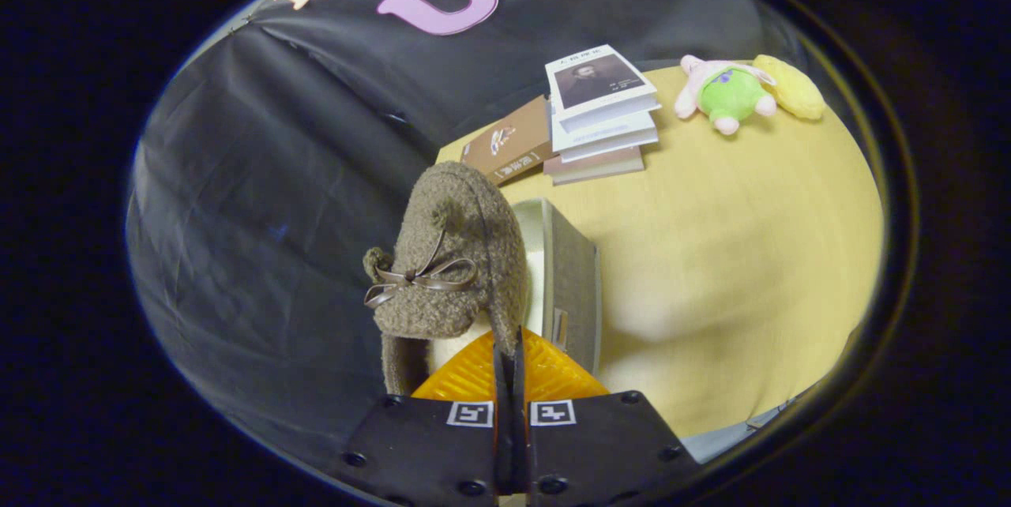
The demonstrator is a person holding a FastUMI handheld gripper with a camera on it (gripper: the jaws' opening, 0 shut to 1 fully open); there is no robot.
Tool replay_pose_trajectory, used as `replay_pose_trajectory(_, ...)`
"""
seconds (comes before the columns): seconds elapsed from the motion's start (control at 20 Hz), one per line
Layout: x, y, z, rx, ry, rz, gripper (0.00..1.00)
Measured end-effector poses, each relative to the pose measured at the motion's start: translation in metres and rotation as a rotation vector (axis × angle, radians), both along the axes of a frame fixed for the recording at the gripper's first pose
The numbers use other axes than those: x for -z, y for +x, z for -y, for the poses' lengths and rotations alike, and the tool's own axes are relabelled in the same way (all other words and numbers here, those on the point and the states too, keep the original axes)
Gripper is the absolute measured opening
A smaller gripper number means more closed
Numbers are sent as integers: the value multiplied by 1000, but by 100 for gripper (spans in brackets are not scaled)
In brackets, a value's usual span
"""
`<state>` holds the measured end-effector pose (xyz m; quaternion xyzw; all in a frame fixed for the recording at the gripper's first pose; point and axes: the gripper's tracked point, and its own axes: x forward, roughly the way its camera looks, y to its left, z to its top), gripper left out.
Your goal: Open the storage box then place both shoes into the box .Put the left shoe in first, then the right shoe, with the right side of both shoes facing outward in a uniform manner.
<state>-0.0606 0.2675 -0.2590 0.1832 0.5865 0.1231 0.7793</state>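
Fingers [509, 369] sit nearest the lens, pressed together w/ only a thin slit between them, clamped on the back edge of a shoe's collar. Shoe [450, 254] is brown, fuzzy fabric, w/ a thin ribbon bow [415, 279] across the front and small pom-poms; pale lining shows inside. It hangs off the fingertips, toe pointing away from the camera, tilted up and a bit left, in front of the dark booth wall.

Just right of the shoe, touching or nearly so (cannot tell which): storage box [570, 278], grey woven-look sides, pale interior, open at the top. Box stands on a yellow worktop [750, 254], close to its near-left edge. Whether anything already lies in the box: cannot tell, shoe blocks most of the opening.

Beyond the box, at the far-left corner of the worktop: a brown book [509, 145] lying flat, then a stack of books [602, 116] just beside it, top one w/ a portrait cover.

Further right, well apart from the box, at the far edge: a plush toy [728, 92], pink w/ green body, lying on its back, touching a yellow plush item [790, 86] on its right.
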Motion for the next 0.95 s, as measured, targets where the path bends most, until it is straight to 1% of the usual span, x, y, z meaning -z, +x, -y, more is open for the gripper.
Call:
replay_pose_trajectory(0.25, 23, -9, -16, -7, -47, -24, 3)
replay_pose_trajectory(0.4, 35, -13, -18, -12, -101, -24, 6)
replay_pose_trajectory(0.5, 37, -12, -18, 4, -124, -10, 8)
replay_pose_trajectory(0.7, 32, -5, -20, 35, -130, 24, 11)
replay_pose_trajectory(0.8, 26, 1, -29, 48, -96, 42, 11)
replay_pose_trajectory(0.95, 15, 5, -21, 30, -90, 76, 11)
